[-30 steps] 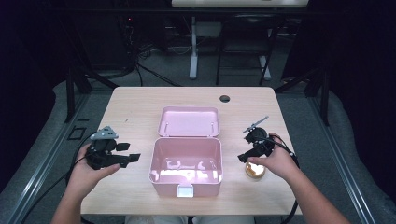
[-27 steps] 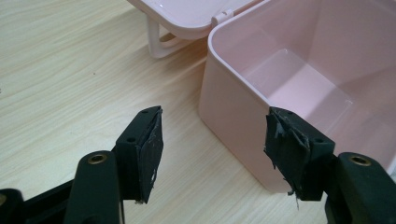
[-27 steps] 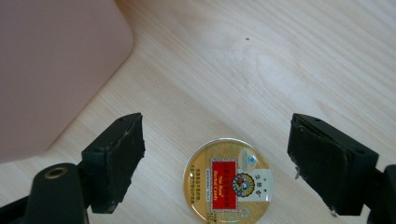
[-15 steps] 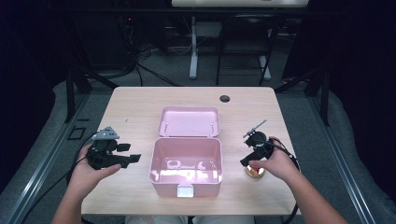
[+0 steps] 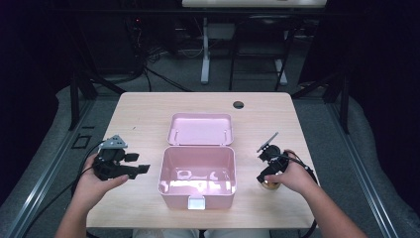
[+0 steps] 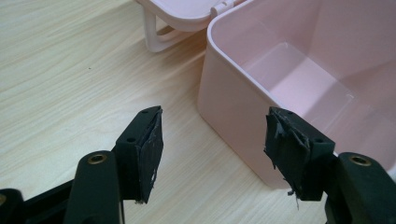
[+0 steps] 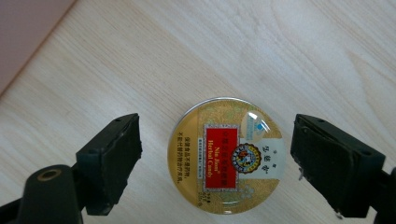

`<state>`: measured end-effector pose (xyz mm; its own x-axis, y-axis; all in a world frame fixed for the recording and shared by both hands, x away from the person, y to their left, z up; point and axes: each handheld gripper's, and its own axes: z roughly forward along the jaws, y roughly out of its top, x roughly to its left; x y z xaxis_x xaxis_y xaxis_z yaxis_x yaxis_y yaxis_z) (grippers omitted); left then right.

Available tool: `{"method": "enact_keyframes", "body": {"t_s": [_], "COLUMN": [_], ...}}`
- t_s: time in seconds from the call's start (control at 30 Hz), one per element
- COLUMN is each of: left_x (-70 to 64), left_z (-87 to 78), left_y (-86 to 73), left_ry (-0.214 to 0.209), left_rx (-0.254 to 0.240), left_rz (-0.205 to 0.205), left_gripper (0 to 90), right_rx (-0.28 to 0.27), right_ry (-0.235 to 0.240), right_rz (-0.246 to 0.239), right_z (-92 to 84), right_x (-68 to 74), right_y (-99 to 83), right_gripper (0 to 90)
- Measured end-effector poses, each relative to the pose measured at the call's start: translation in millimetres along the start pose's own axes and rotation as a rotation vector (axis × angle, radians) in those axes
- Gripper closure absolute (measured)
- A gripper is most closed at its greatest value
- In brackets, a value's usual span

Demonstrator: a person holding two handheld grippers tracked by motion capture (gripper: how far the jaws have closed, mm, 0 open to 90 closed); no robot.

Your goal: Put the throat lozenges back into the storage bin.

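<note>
Compared with a second ago, the right gripper (image 5: pixel 263 174) has dropped lower over the round gold tin (image 7: pixel 226 156) — its jaws now stand wide apart on either side of the lid, touching nothing, lined up for a grab. That tin lies flat on the table (image 5: pixel 143 111), just right of the open pink box (image 5: pixel 197 171). Beside the box's left wall, the left gripper (image 6: pixel 212 135) waits, spread and empty — probably to steady it.
</note>
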<state>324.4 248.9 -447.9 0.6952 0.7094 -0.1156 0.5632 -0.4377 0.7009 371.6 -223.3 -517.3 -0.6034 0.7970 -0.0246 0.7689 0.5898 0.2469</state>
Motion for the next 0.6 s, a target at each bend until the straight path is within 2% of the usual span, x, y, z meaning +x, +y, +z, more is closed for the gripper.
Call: {"method": "enact_keyframes", "body": {"t_s": [0.33, 0.6], "left_x": [1.5, 2.1], "left_z": [0.5, -0.1], "left_y": [-0.7, -1.1], "left_ry": [-0.005, -0.003], "left_rx": [0.000, -0.006], "left_rz": [-0.004, -0.008], "left_gripper": [36.6, 36.6], "right_rx": [0.054, 0.068], "right_ry": [-0.012, 0.003], "right_rz": [0.013, 0.027], "right_z": [7.5, 11.4], "right_x": [-4.1, -7.4], "right_y": [-1.1, -1.9], "right_gripper": [12.3, 9.7]}}
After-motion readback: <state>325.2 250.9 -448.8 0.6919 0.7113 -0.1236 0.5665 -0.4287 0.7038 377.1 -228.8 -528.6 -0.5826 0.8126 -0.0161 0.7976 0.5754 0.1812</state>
